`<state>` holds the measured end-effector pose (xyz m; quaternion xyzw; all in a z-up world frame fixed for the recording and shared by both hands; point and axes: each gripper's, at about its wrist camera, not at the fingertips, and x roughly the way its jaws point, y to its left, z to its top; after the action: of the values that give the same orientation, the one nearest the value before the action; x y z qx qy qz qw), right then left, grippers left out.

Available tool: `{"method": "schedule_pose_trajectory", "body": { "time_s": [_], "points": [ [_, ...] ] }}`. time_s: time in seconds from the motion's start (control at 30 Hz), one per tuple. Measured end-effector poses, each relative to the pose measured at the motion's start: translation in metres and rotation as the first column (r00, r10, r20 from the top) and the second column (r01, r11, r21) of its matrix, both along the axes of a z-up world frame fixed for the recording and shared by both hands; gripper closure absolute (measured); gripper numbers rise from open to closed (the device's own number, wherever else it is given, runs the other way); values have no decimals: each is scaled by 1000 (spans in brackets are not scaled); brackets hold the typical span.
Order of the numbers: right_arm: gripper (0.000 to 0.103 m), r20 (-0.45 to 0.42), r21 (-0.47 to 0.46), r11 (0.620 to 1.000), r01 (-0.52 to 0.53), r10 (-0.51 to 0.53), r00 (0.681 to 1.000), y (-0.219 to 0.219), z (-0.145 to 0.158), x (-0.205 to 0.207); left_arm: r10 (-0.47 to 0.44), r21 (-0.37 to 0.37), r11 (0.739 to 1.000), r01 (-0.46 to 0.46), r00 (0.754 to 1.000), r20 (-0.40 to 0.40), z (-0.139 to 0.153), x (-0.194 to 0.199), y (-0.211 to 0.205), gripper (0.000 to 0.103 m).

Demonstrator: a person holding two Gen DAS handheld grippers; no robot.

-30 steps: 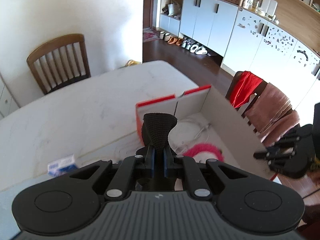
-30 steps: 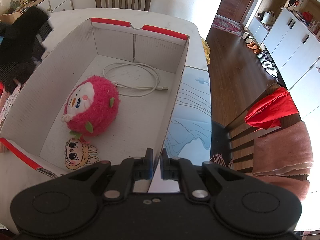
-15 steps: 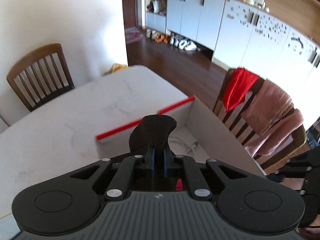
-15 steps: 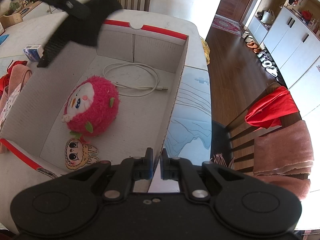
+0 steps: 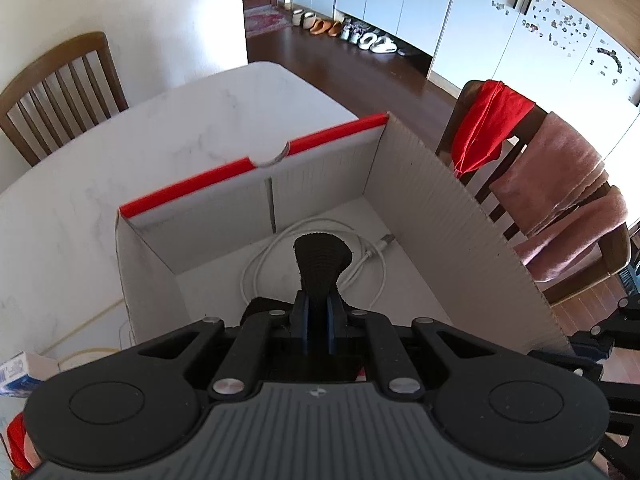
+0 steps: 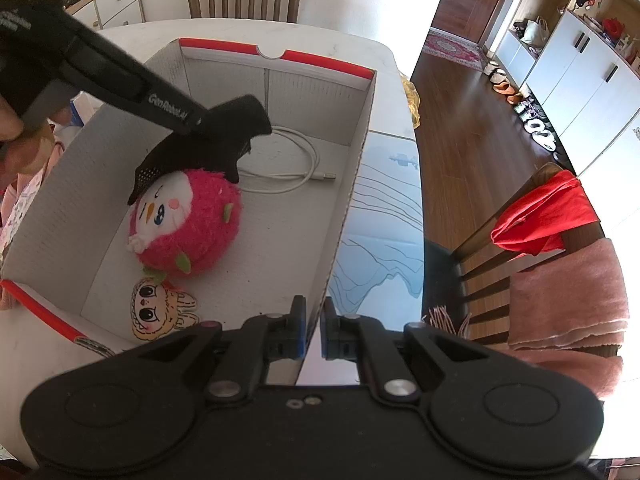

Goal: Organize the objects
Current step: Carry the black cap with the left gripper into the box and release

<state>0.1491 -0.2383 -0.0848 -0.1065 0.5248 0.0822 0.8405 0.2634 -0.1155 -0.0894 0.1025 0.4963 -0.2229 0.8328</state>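
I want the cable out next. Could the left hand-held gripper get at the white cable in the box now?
Probably not yet: the left hand-held gripper is shut on a black glove that hangs between it and the white cable. The box is open-topped otherwise.

Strong daylight fills both views, sharp and without motion blur. It glares off the white cabinets [image 5: 532, 52] and washes out the right edge in the right wrist view. The worktop [image 5: 120, 168] is bright, while the box [image 6: 352, 184] shades its own inner walls. Fisheye distortion bends the wall, chair [image 5: 60, 88] and floor [image 6: 468, 128] lines towards the edges.
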Motion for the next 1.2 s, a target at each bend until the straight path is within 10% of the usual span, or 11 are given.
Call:
{"method": "schedule_pose_trajectory", "body": {
  "time_s": [0.87,1.03,1.2],
  "points": [
    [97,2,0,1000,-4,4,1000,-2,-1,0,68,-73,995,-64,996,49,41,-36,31,84],
    [96,1,-2,1000,-8,8,1000,-1,0,-1,84,-103,992,-75,993,83,60,-54,46,57],
    [96,1,1,1000,-8,8,1000,0,0,-1,122,-126,986,-109,987,101,77,-70,69,55]
  ]
}}
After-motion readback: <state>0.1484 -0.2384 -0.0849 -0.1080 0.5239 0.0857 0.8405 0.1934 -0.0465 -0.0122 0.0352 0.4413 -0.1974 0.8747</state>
